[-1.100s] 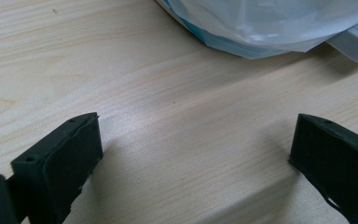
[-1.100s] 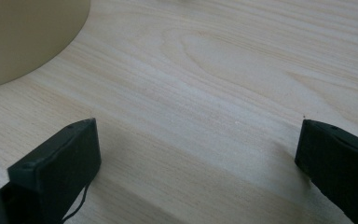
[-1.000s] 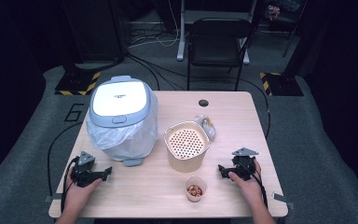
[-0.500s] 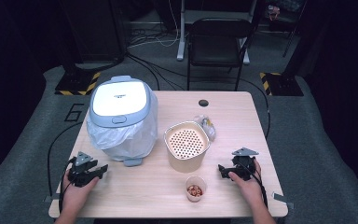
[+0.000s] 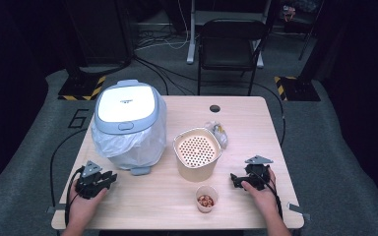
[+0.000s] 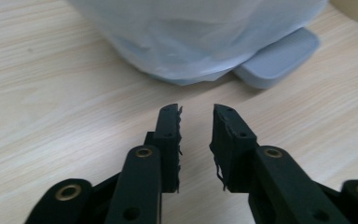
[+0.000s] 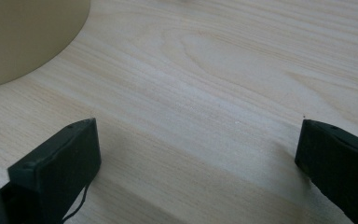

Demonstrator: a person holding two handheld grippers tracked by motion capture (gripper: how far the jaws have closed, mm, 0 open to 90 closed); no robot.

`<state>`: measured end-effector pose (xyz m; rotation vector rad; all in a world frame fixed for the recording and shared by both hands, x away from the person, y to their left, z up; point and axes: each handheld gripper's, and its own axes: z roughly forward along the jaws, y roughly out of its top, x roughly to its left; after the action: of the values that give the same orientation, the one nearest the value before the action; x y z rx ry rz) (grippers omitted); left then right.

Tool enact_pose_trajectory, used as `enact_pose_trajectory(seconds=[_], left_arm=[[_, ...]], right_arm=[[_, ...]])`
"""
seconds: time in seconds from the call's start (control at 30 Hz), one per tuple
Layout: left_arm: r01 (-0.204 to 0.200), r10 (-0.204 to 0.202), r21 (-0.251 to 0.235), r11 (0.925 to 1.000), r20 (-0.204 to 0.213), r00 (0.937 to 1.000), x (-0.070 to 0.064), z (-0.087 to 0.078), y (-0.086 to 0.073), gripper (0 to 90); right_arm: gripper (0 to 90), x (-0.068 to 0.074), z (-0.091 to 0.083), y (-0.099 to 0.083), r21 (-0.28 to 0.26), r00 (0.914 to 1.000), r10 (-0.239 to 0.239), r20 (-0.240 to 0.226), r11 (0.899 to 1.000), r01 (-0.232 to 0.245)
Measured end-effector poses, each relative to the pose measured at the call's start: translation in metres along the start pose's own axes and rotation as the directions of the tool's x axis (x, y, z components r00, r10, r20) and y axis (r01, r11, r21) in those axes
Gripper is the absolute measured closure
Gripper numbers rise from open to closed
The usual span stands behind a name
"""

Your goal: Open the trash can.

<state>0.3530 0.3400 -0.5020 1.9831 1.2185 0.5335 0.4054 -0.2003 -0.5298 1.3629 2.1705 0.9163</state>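
A grey-blue pedal bin [image 5: 127, 105] with a white lid and a clear plastic liner [image 6: 196, 32] stands at the table's left. Its foot pedal [image 6: 279, 60] juts out at the front. My left gripper [image 5: 112, 178] rests on the wood just before the bin, jaws a small gap apart and holding nothing [image 6: 196, 116]. A beige pot with a perforated lid [image 5: 197, 150] stands mid-table, its wall in the right gripper view's corner [image 7: 23, 32]. My right gripper [image 5: 233, 180] lies to the right of the pot, jaws spread wide over bare wood [image 7: 198, 128].
A small cup of brown nuts [image 5: 206, 199] stands near the front edge between the two hands. A crumpled clear bag [image 5: 217, 132] lies behind the pot. A dark round hole [image 5: 214, 108] is in the table [image 5: 256, 123] at the back. A black chair [image 5: 231, 44] stands beyond.
The left hand and its gripper have shifted a little on the table. The right gripper and the objects have stayed where they were.
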Motion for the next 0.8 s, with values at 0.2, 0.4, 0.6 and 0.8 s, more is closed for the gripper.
enact_pose_trajectory(seconds=[0.2, 0.4, 0.6, 0.8], left_arm=[[-0.009, 0.009, -0.011, 0.9999, 0.022, 0.9997, -0.010, 0.000, 0.003, 82.0], [-0.023, 0.023, -0.014, 0.9996, 0.041, 0.9989, -0.020, -0.001, 0.010, 89.8], [-0.079, 0.082, -0.039, 0.9961, 0.064, 0.9946, -0.034, 0.001, 0.015, 90.0], [-0.152, 0.154, -0.043, 0.9874, 0.041, 0.9872, -0.049, 0.007, 0.024, 90.0]], right_arm=[[0.0, 0.000, 0.000, 0.000, 0.001, 1.0000, 0.000, 0.001, 1.000, 0.000], [0.0, 0.000, 0.000, 0.000, 0.000, 1.0000, 0.000, 0.000, 1.000, 0.000], [0.0, 0.000, 0.000, 0.000, 0.000, 1.0000, 0.000, 0.000, 1.000, 0.000], [0.0, 0.000, 0.000, 0.000, 0.001, 1.0000, 0.000, 0.000, 1.000, 0.000]])
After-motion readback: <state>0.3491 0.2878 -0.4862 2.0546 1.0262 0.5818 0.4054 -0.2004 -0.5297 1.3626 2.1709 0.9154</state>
